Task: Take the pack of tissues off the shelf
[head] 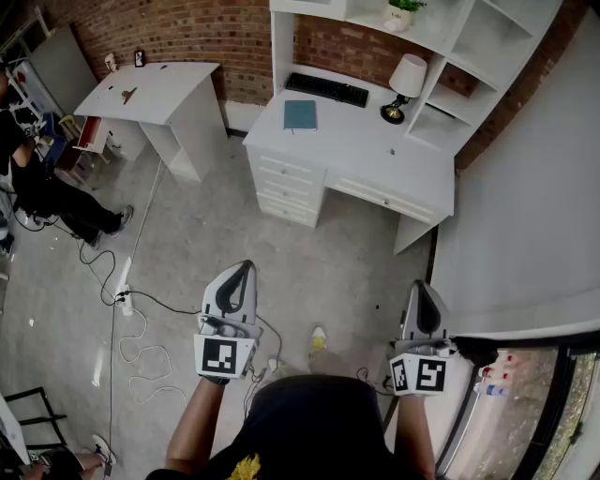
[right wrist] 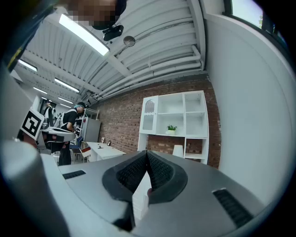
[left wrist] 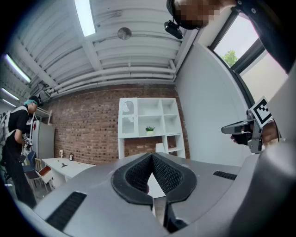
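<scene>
The white shelf unit (head: 441, 37) stands on a white desk (head: 375, 155) against the brick wall, a few steps ahead of me. A small potted plant (head: 403, 11) sits in one cubby. A pale object shows in the top left cubby (left wrist: 129, 107), and I cannot tell whether it is the pack of tissues. My left gripper (head: 246, 269) and right gripper (head: 419, 287) hang in front of my body above the floor, far from the shelf. Both are shut with nothing between the jaws, as the left gripper view (left wrist: 151, 155) and right gripper view (right wrist: 147, 152) show.
On the desk are a keyboard (head: 326, 89), a blue notebook (head: 300, 114) and a lamp (head: 405, 84). A second white table (head: 150, 89) stands at the left, with a person (head: 37, 187) beside it. Cables (head: 141, 328) trail over the floor. A white wall (head: 534, 225) runs along the right.
</scene>
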